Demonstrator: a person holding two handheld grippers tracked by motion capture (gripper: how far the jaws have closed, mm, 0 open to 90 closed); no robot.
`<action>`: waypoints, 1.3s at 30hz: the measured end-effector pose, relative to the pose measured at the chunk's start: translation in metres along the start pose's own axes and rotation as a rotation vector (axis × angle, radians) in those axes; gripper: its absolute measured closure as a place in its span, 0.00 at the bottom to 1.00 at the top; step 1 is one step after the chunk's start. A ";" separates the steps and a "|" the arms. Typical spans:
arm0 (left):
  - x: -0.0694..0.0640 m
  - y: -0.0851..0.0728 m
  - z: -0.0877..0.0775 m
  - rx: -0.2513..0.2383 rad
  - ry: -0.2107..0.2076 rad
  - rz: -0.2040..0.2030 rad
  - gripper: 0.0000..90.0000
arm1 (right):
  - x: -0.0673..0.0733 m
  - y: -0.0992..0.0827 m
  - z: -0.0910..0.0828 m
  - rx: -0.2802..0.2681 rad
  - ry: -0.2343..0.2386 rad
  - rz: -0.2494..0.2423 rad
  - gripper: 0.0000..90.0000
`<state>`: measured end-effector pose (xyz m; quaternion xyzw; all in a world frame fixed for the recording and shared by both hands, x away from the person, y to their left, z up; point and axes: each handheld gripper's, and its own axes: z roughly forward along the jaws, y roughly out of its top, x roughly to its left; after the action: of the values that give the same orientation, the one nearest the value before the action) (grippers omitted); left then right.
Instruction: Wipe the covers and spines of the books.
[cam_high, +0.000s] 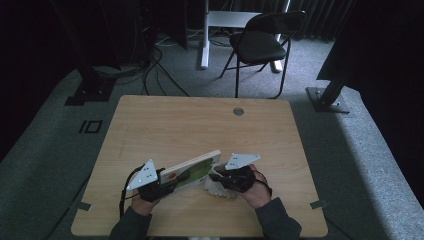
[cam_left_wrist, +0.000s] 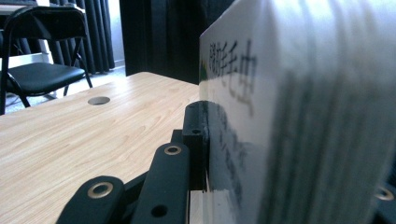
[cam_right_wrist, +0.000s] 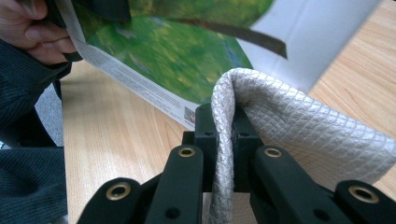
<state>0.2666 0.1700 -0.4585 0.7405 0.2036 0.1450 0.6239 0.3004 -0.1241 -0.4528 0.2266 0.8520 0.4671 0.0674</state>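
A light wooden table (cam_high: 165, 125) with rounded corners is seen standing on grey carpet (cam_high: 50, 150). A round grommet hole (cam_high: 238, 111) is set near its far edge, at about one o'clock from the centre. A crumpled white quilted cloth (cam_high: 216, 185) is rested on the top at five o'clock.

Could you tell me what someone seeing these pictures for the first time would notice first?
Probably the green-and-white book, held up on edge over the near part of the wooden table by the left gripper. Right beside it, the right gripper pinches a fold of silvery quilted cloth. Behind the table stands a black folding chair.
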 end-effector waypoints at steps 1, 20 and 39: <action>0.000 0.000 0.000 0.000 0.000 -0.002 0.87 | -0.001 -0.001 0.000 0.004 -0.001 0.002 0.95; 0.002 0.004 -0.005 -0.030 0.016 -0.030 0.87 | -0.004 -0.007 0.010 0.046 -0.002 0.015 0.94; -0.002 0.006 -0.003 -0.033 0.036 -0.018 0.87 | 0.014 0.001 0.024 0.042 0.031 -0.014 0.94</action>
<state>0.2644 0.1713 -0.4523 0.7256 0.2189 0.1561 0.6334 0.2960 -0.0988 -0.4641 0.2149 0.8641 0.4522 0.0528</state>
